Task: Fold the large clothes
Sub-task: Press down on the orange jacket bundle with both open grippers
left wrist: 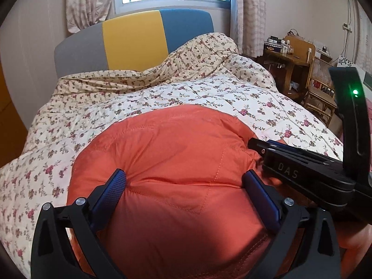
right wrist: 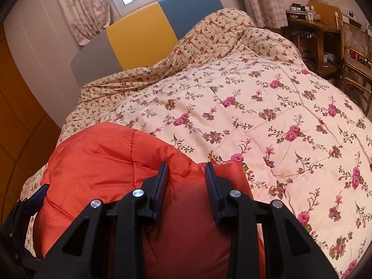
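Note:
An orange quilted puffer jacket lies bunched on the floral quilt of the bed; it also shows in the right wrist view. My left gripper is open wide, its blue-padded fingers straddling a puffy fold of the jacket. My right gripper is partly open with a fold of the orange fabric between its pads; whether it pinches the cloth I cannot tell. The right gripper also shows in the left wrist view, lying on the jacket's right edge.
The bed's floral quilt spreads to the right and far side, heaped at the grey, yellow and blue headboard. A wooden desk and wicker chair stand at the right. A window with curtains is behind.

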Motion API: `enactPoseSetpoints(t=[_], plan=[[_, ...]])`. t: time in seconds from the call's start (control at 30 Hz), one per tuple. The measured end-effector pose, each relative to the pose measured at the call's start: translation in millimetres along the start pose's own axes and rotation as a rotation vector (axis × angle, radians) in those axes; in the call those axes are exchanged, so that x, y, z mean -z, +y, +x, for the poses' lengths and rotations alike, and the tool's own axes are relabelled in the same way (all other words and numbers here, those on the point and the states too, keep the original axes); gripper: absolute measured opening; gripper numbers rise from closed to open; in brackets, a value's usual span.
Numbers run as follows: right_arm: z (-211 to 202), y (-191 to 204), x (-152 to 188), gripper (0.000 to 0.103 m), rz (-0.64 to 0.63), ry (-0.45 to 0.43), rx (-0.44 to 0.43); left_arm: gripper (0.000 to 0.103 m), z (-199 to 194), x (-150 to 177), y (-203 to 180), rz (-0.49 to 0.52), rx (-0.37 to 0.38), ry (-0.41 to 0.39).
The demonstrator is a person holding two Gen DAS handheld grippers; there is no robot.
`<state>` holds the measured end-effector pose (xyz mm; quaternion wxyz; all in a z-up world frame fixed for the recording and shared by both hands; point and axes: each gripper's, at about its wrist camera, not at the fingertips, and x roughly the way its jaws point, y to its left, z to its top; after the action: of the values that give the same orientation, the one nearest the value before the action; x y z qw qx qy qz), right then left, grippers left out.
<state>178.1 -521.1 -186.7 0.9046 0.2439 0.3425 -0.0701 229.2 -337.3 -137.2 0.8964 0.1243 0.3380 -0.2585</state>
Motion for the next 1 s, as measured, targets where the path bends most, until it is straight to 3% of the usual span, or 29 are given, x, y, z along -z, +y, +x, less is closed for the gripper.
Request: enactPoseSetpoints(t=[0.47,0.5,0.57,0.63,0.73,0.9,1.0], plan=[[13.0,-1.3,7.3,0.031,-0.007,-0.026,0.041,0.1,5.5,13.6,-0.5,0.026,0.0,-0.084],[11.3,-2.2,7.4,0.031,-0.003,-0.033,0.037,0.1,0.2,13.3,-0.2,0.026,0.015,-0.087],[9.1,-4.3,7.1,0.031,0.009,-0.041,0.021,0.1,-19.9,10.8,12.1,-0.037,0.122,-0.096],[4.3,-2.5,8.0,0.032,0.005,-0.061,0.027,0.1,-36.2,10.1,29.9,-0.135,0.153,-0.107],[-9.7,11.7,10.1,0.035,-0.058,-0.099,0.074,0.1,-49.2,7.2,55.4,-0.251,0.08,-0.13],[-39.5,29.9,22.2,0.035,-0.158,-0.165,0.044,0.1,-30.6,-7.4,79.7,-0.331,-0.059,-0.062],[-35.2,25.5,26.8,0.035,-0.148,-0.148,0.044,0.1,-12.3,-8.3,76.3,-0.323,-0.088,-0.014]])
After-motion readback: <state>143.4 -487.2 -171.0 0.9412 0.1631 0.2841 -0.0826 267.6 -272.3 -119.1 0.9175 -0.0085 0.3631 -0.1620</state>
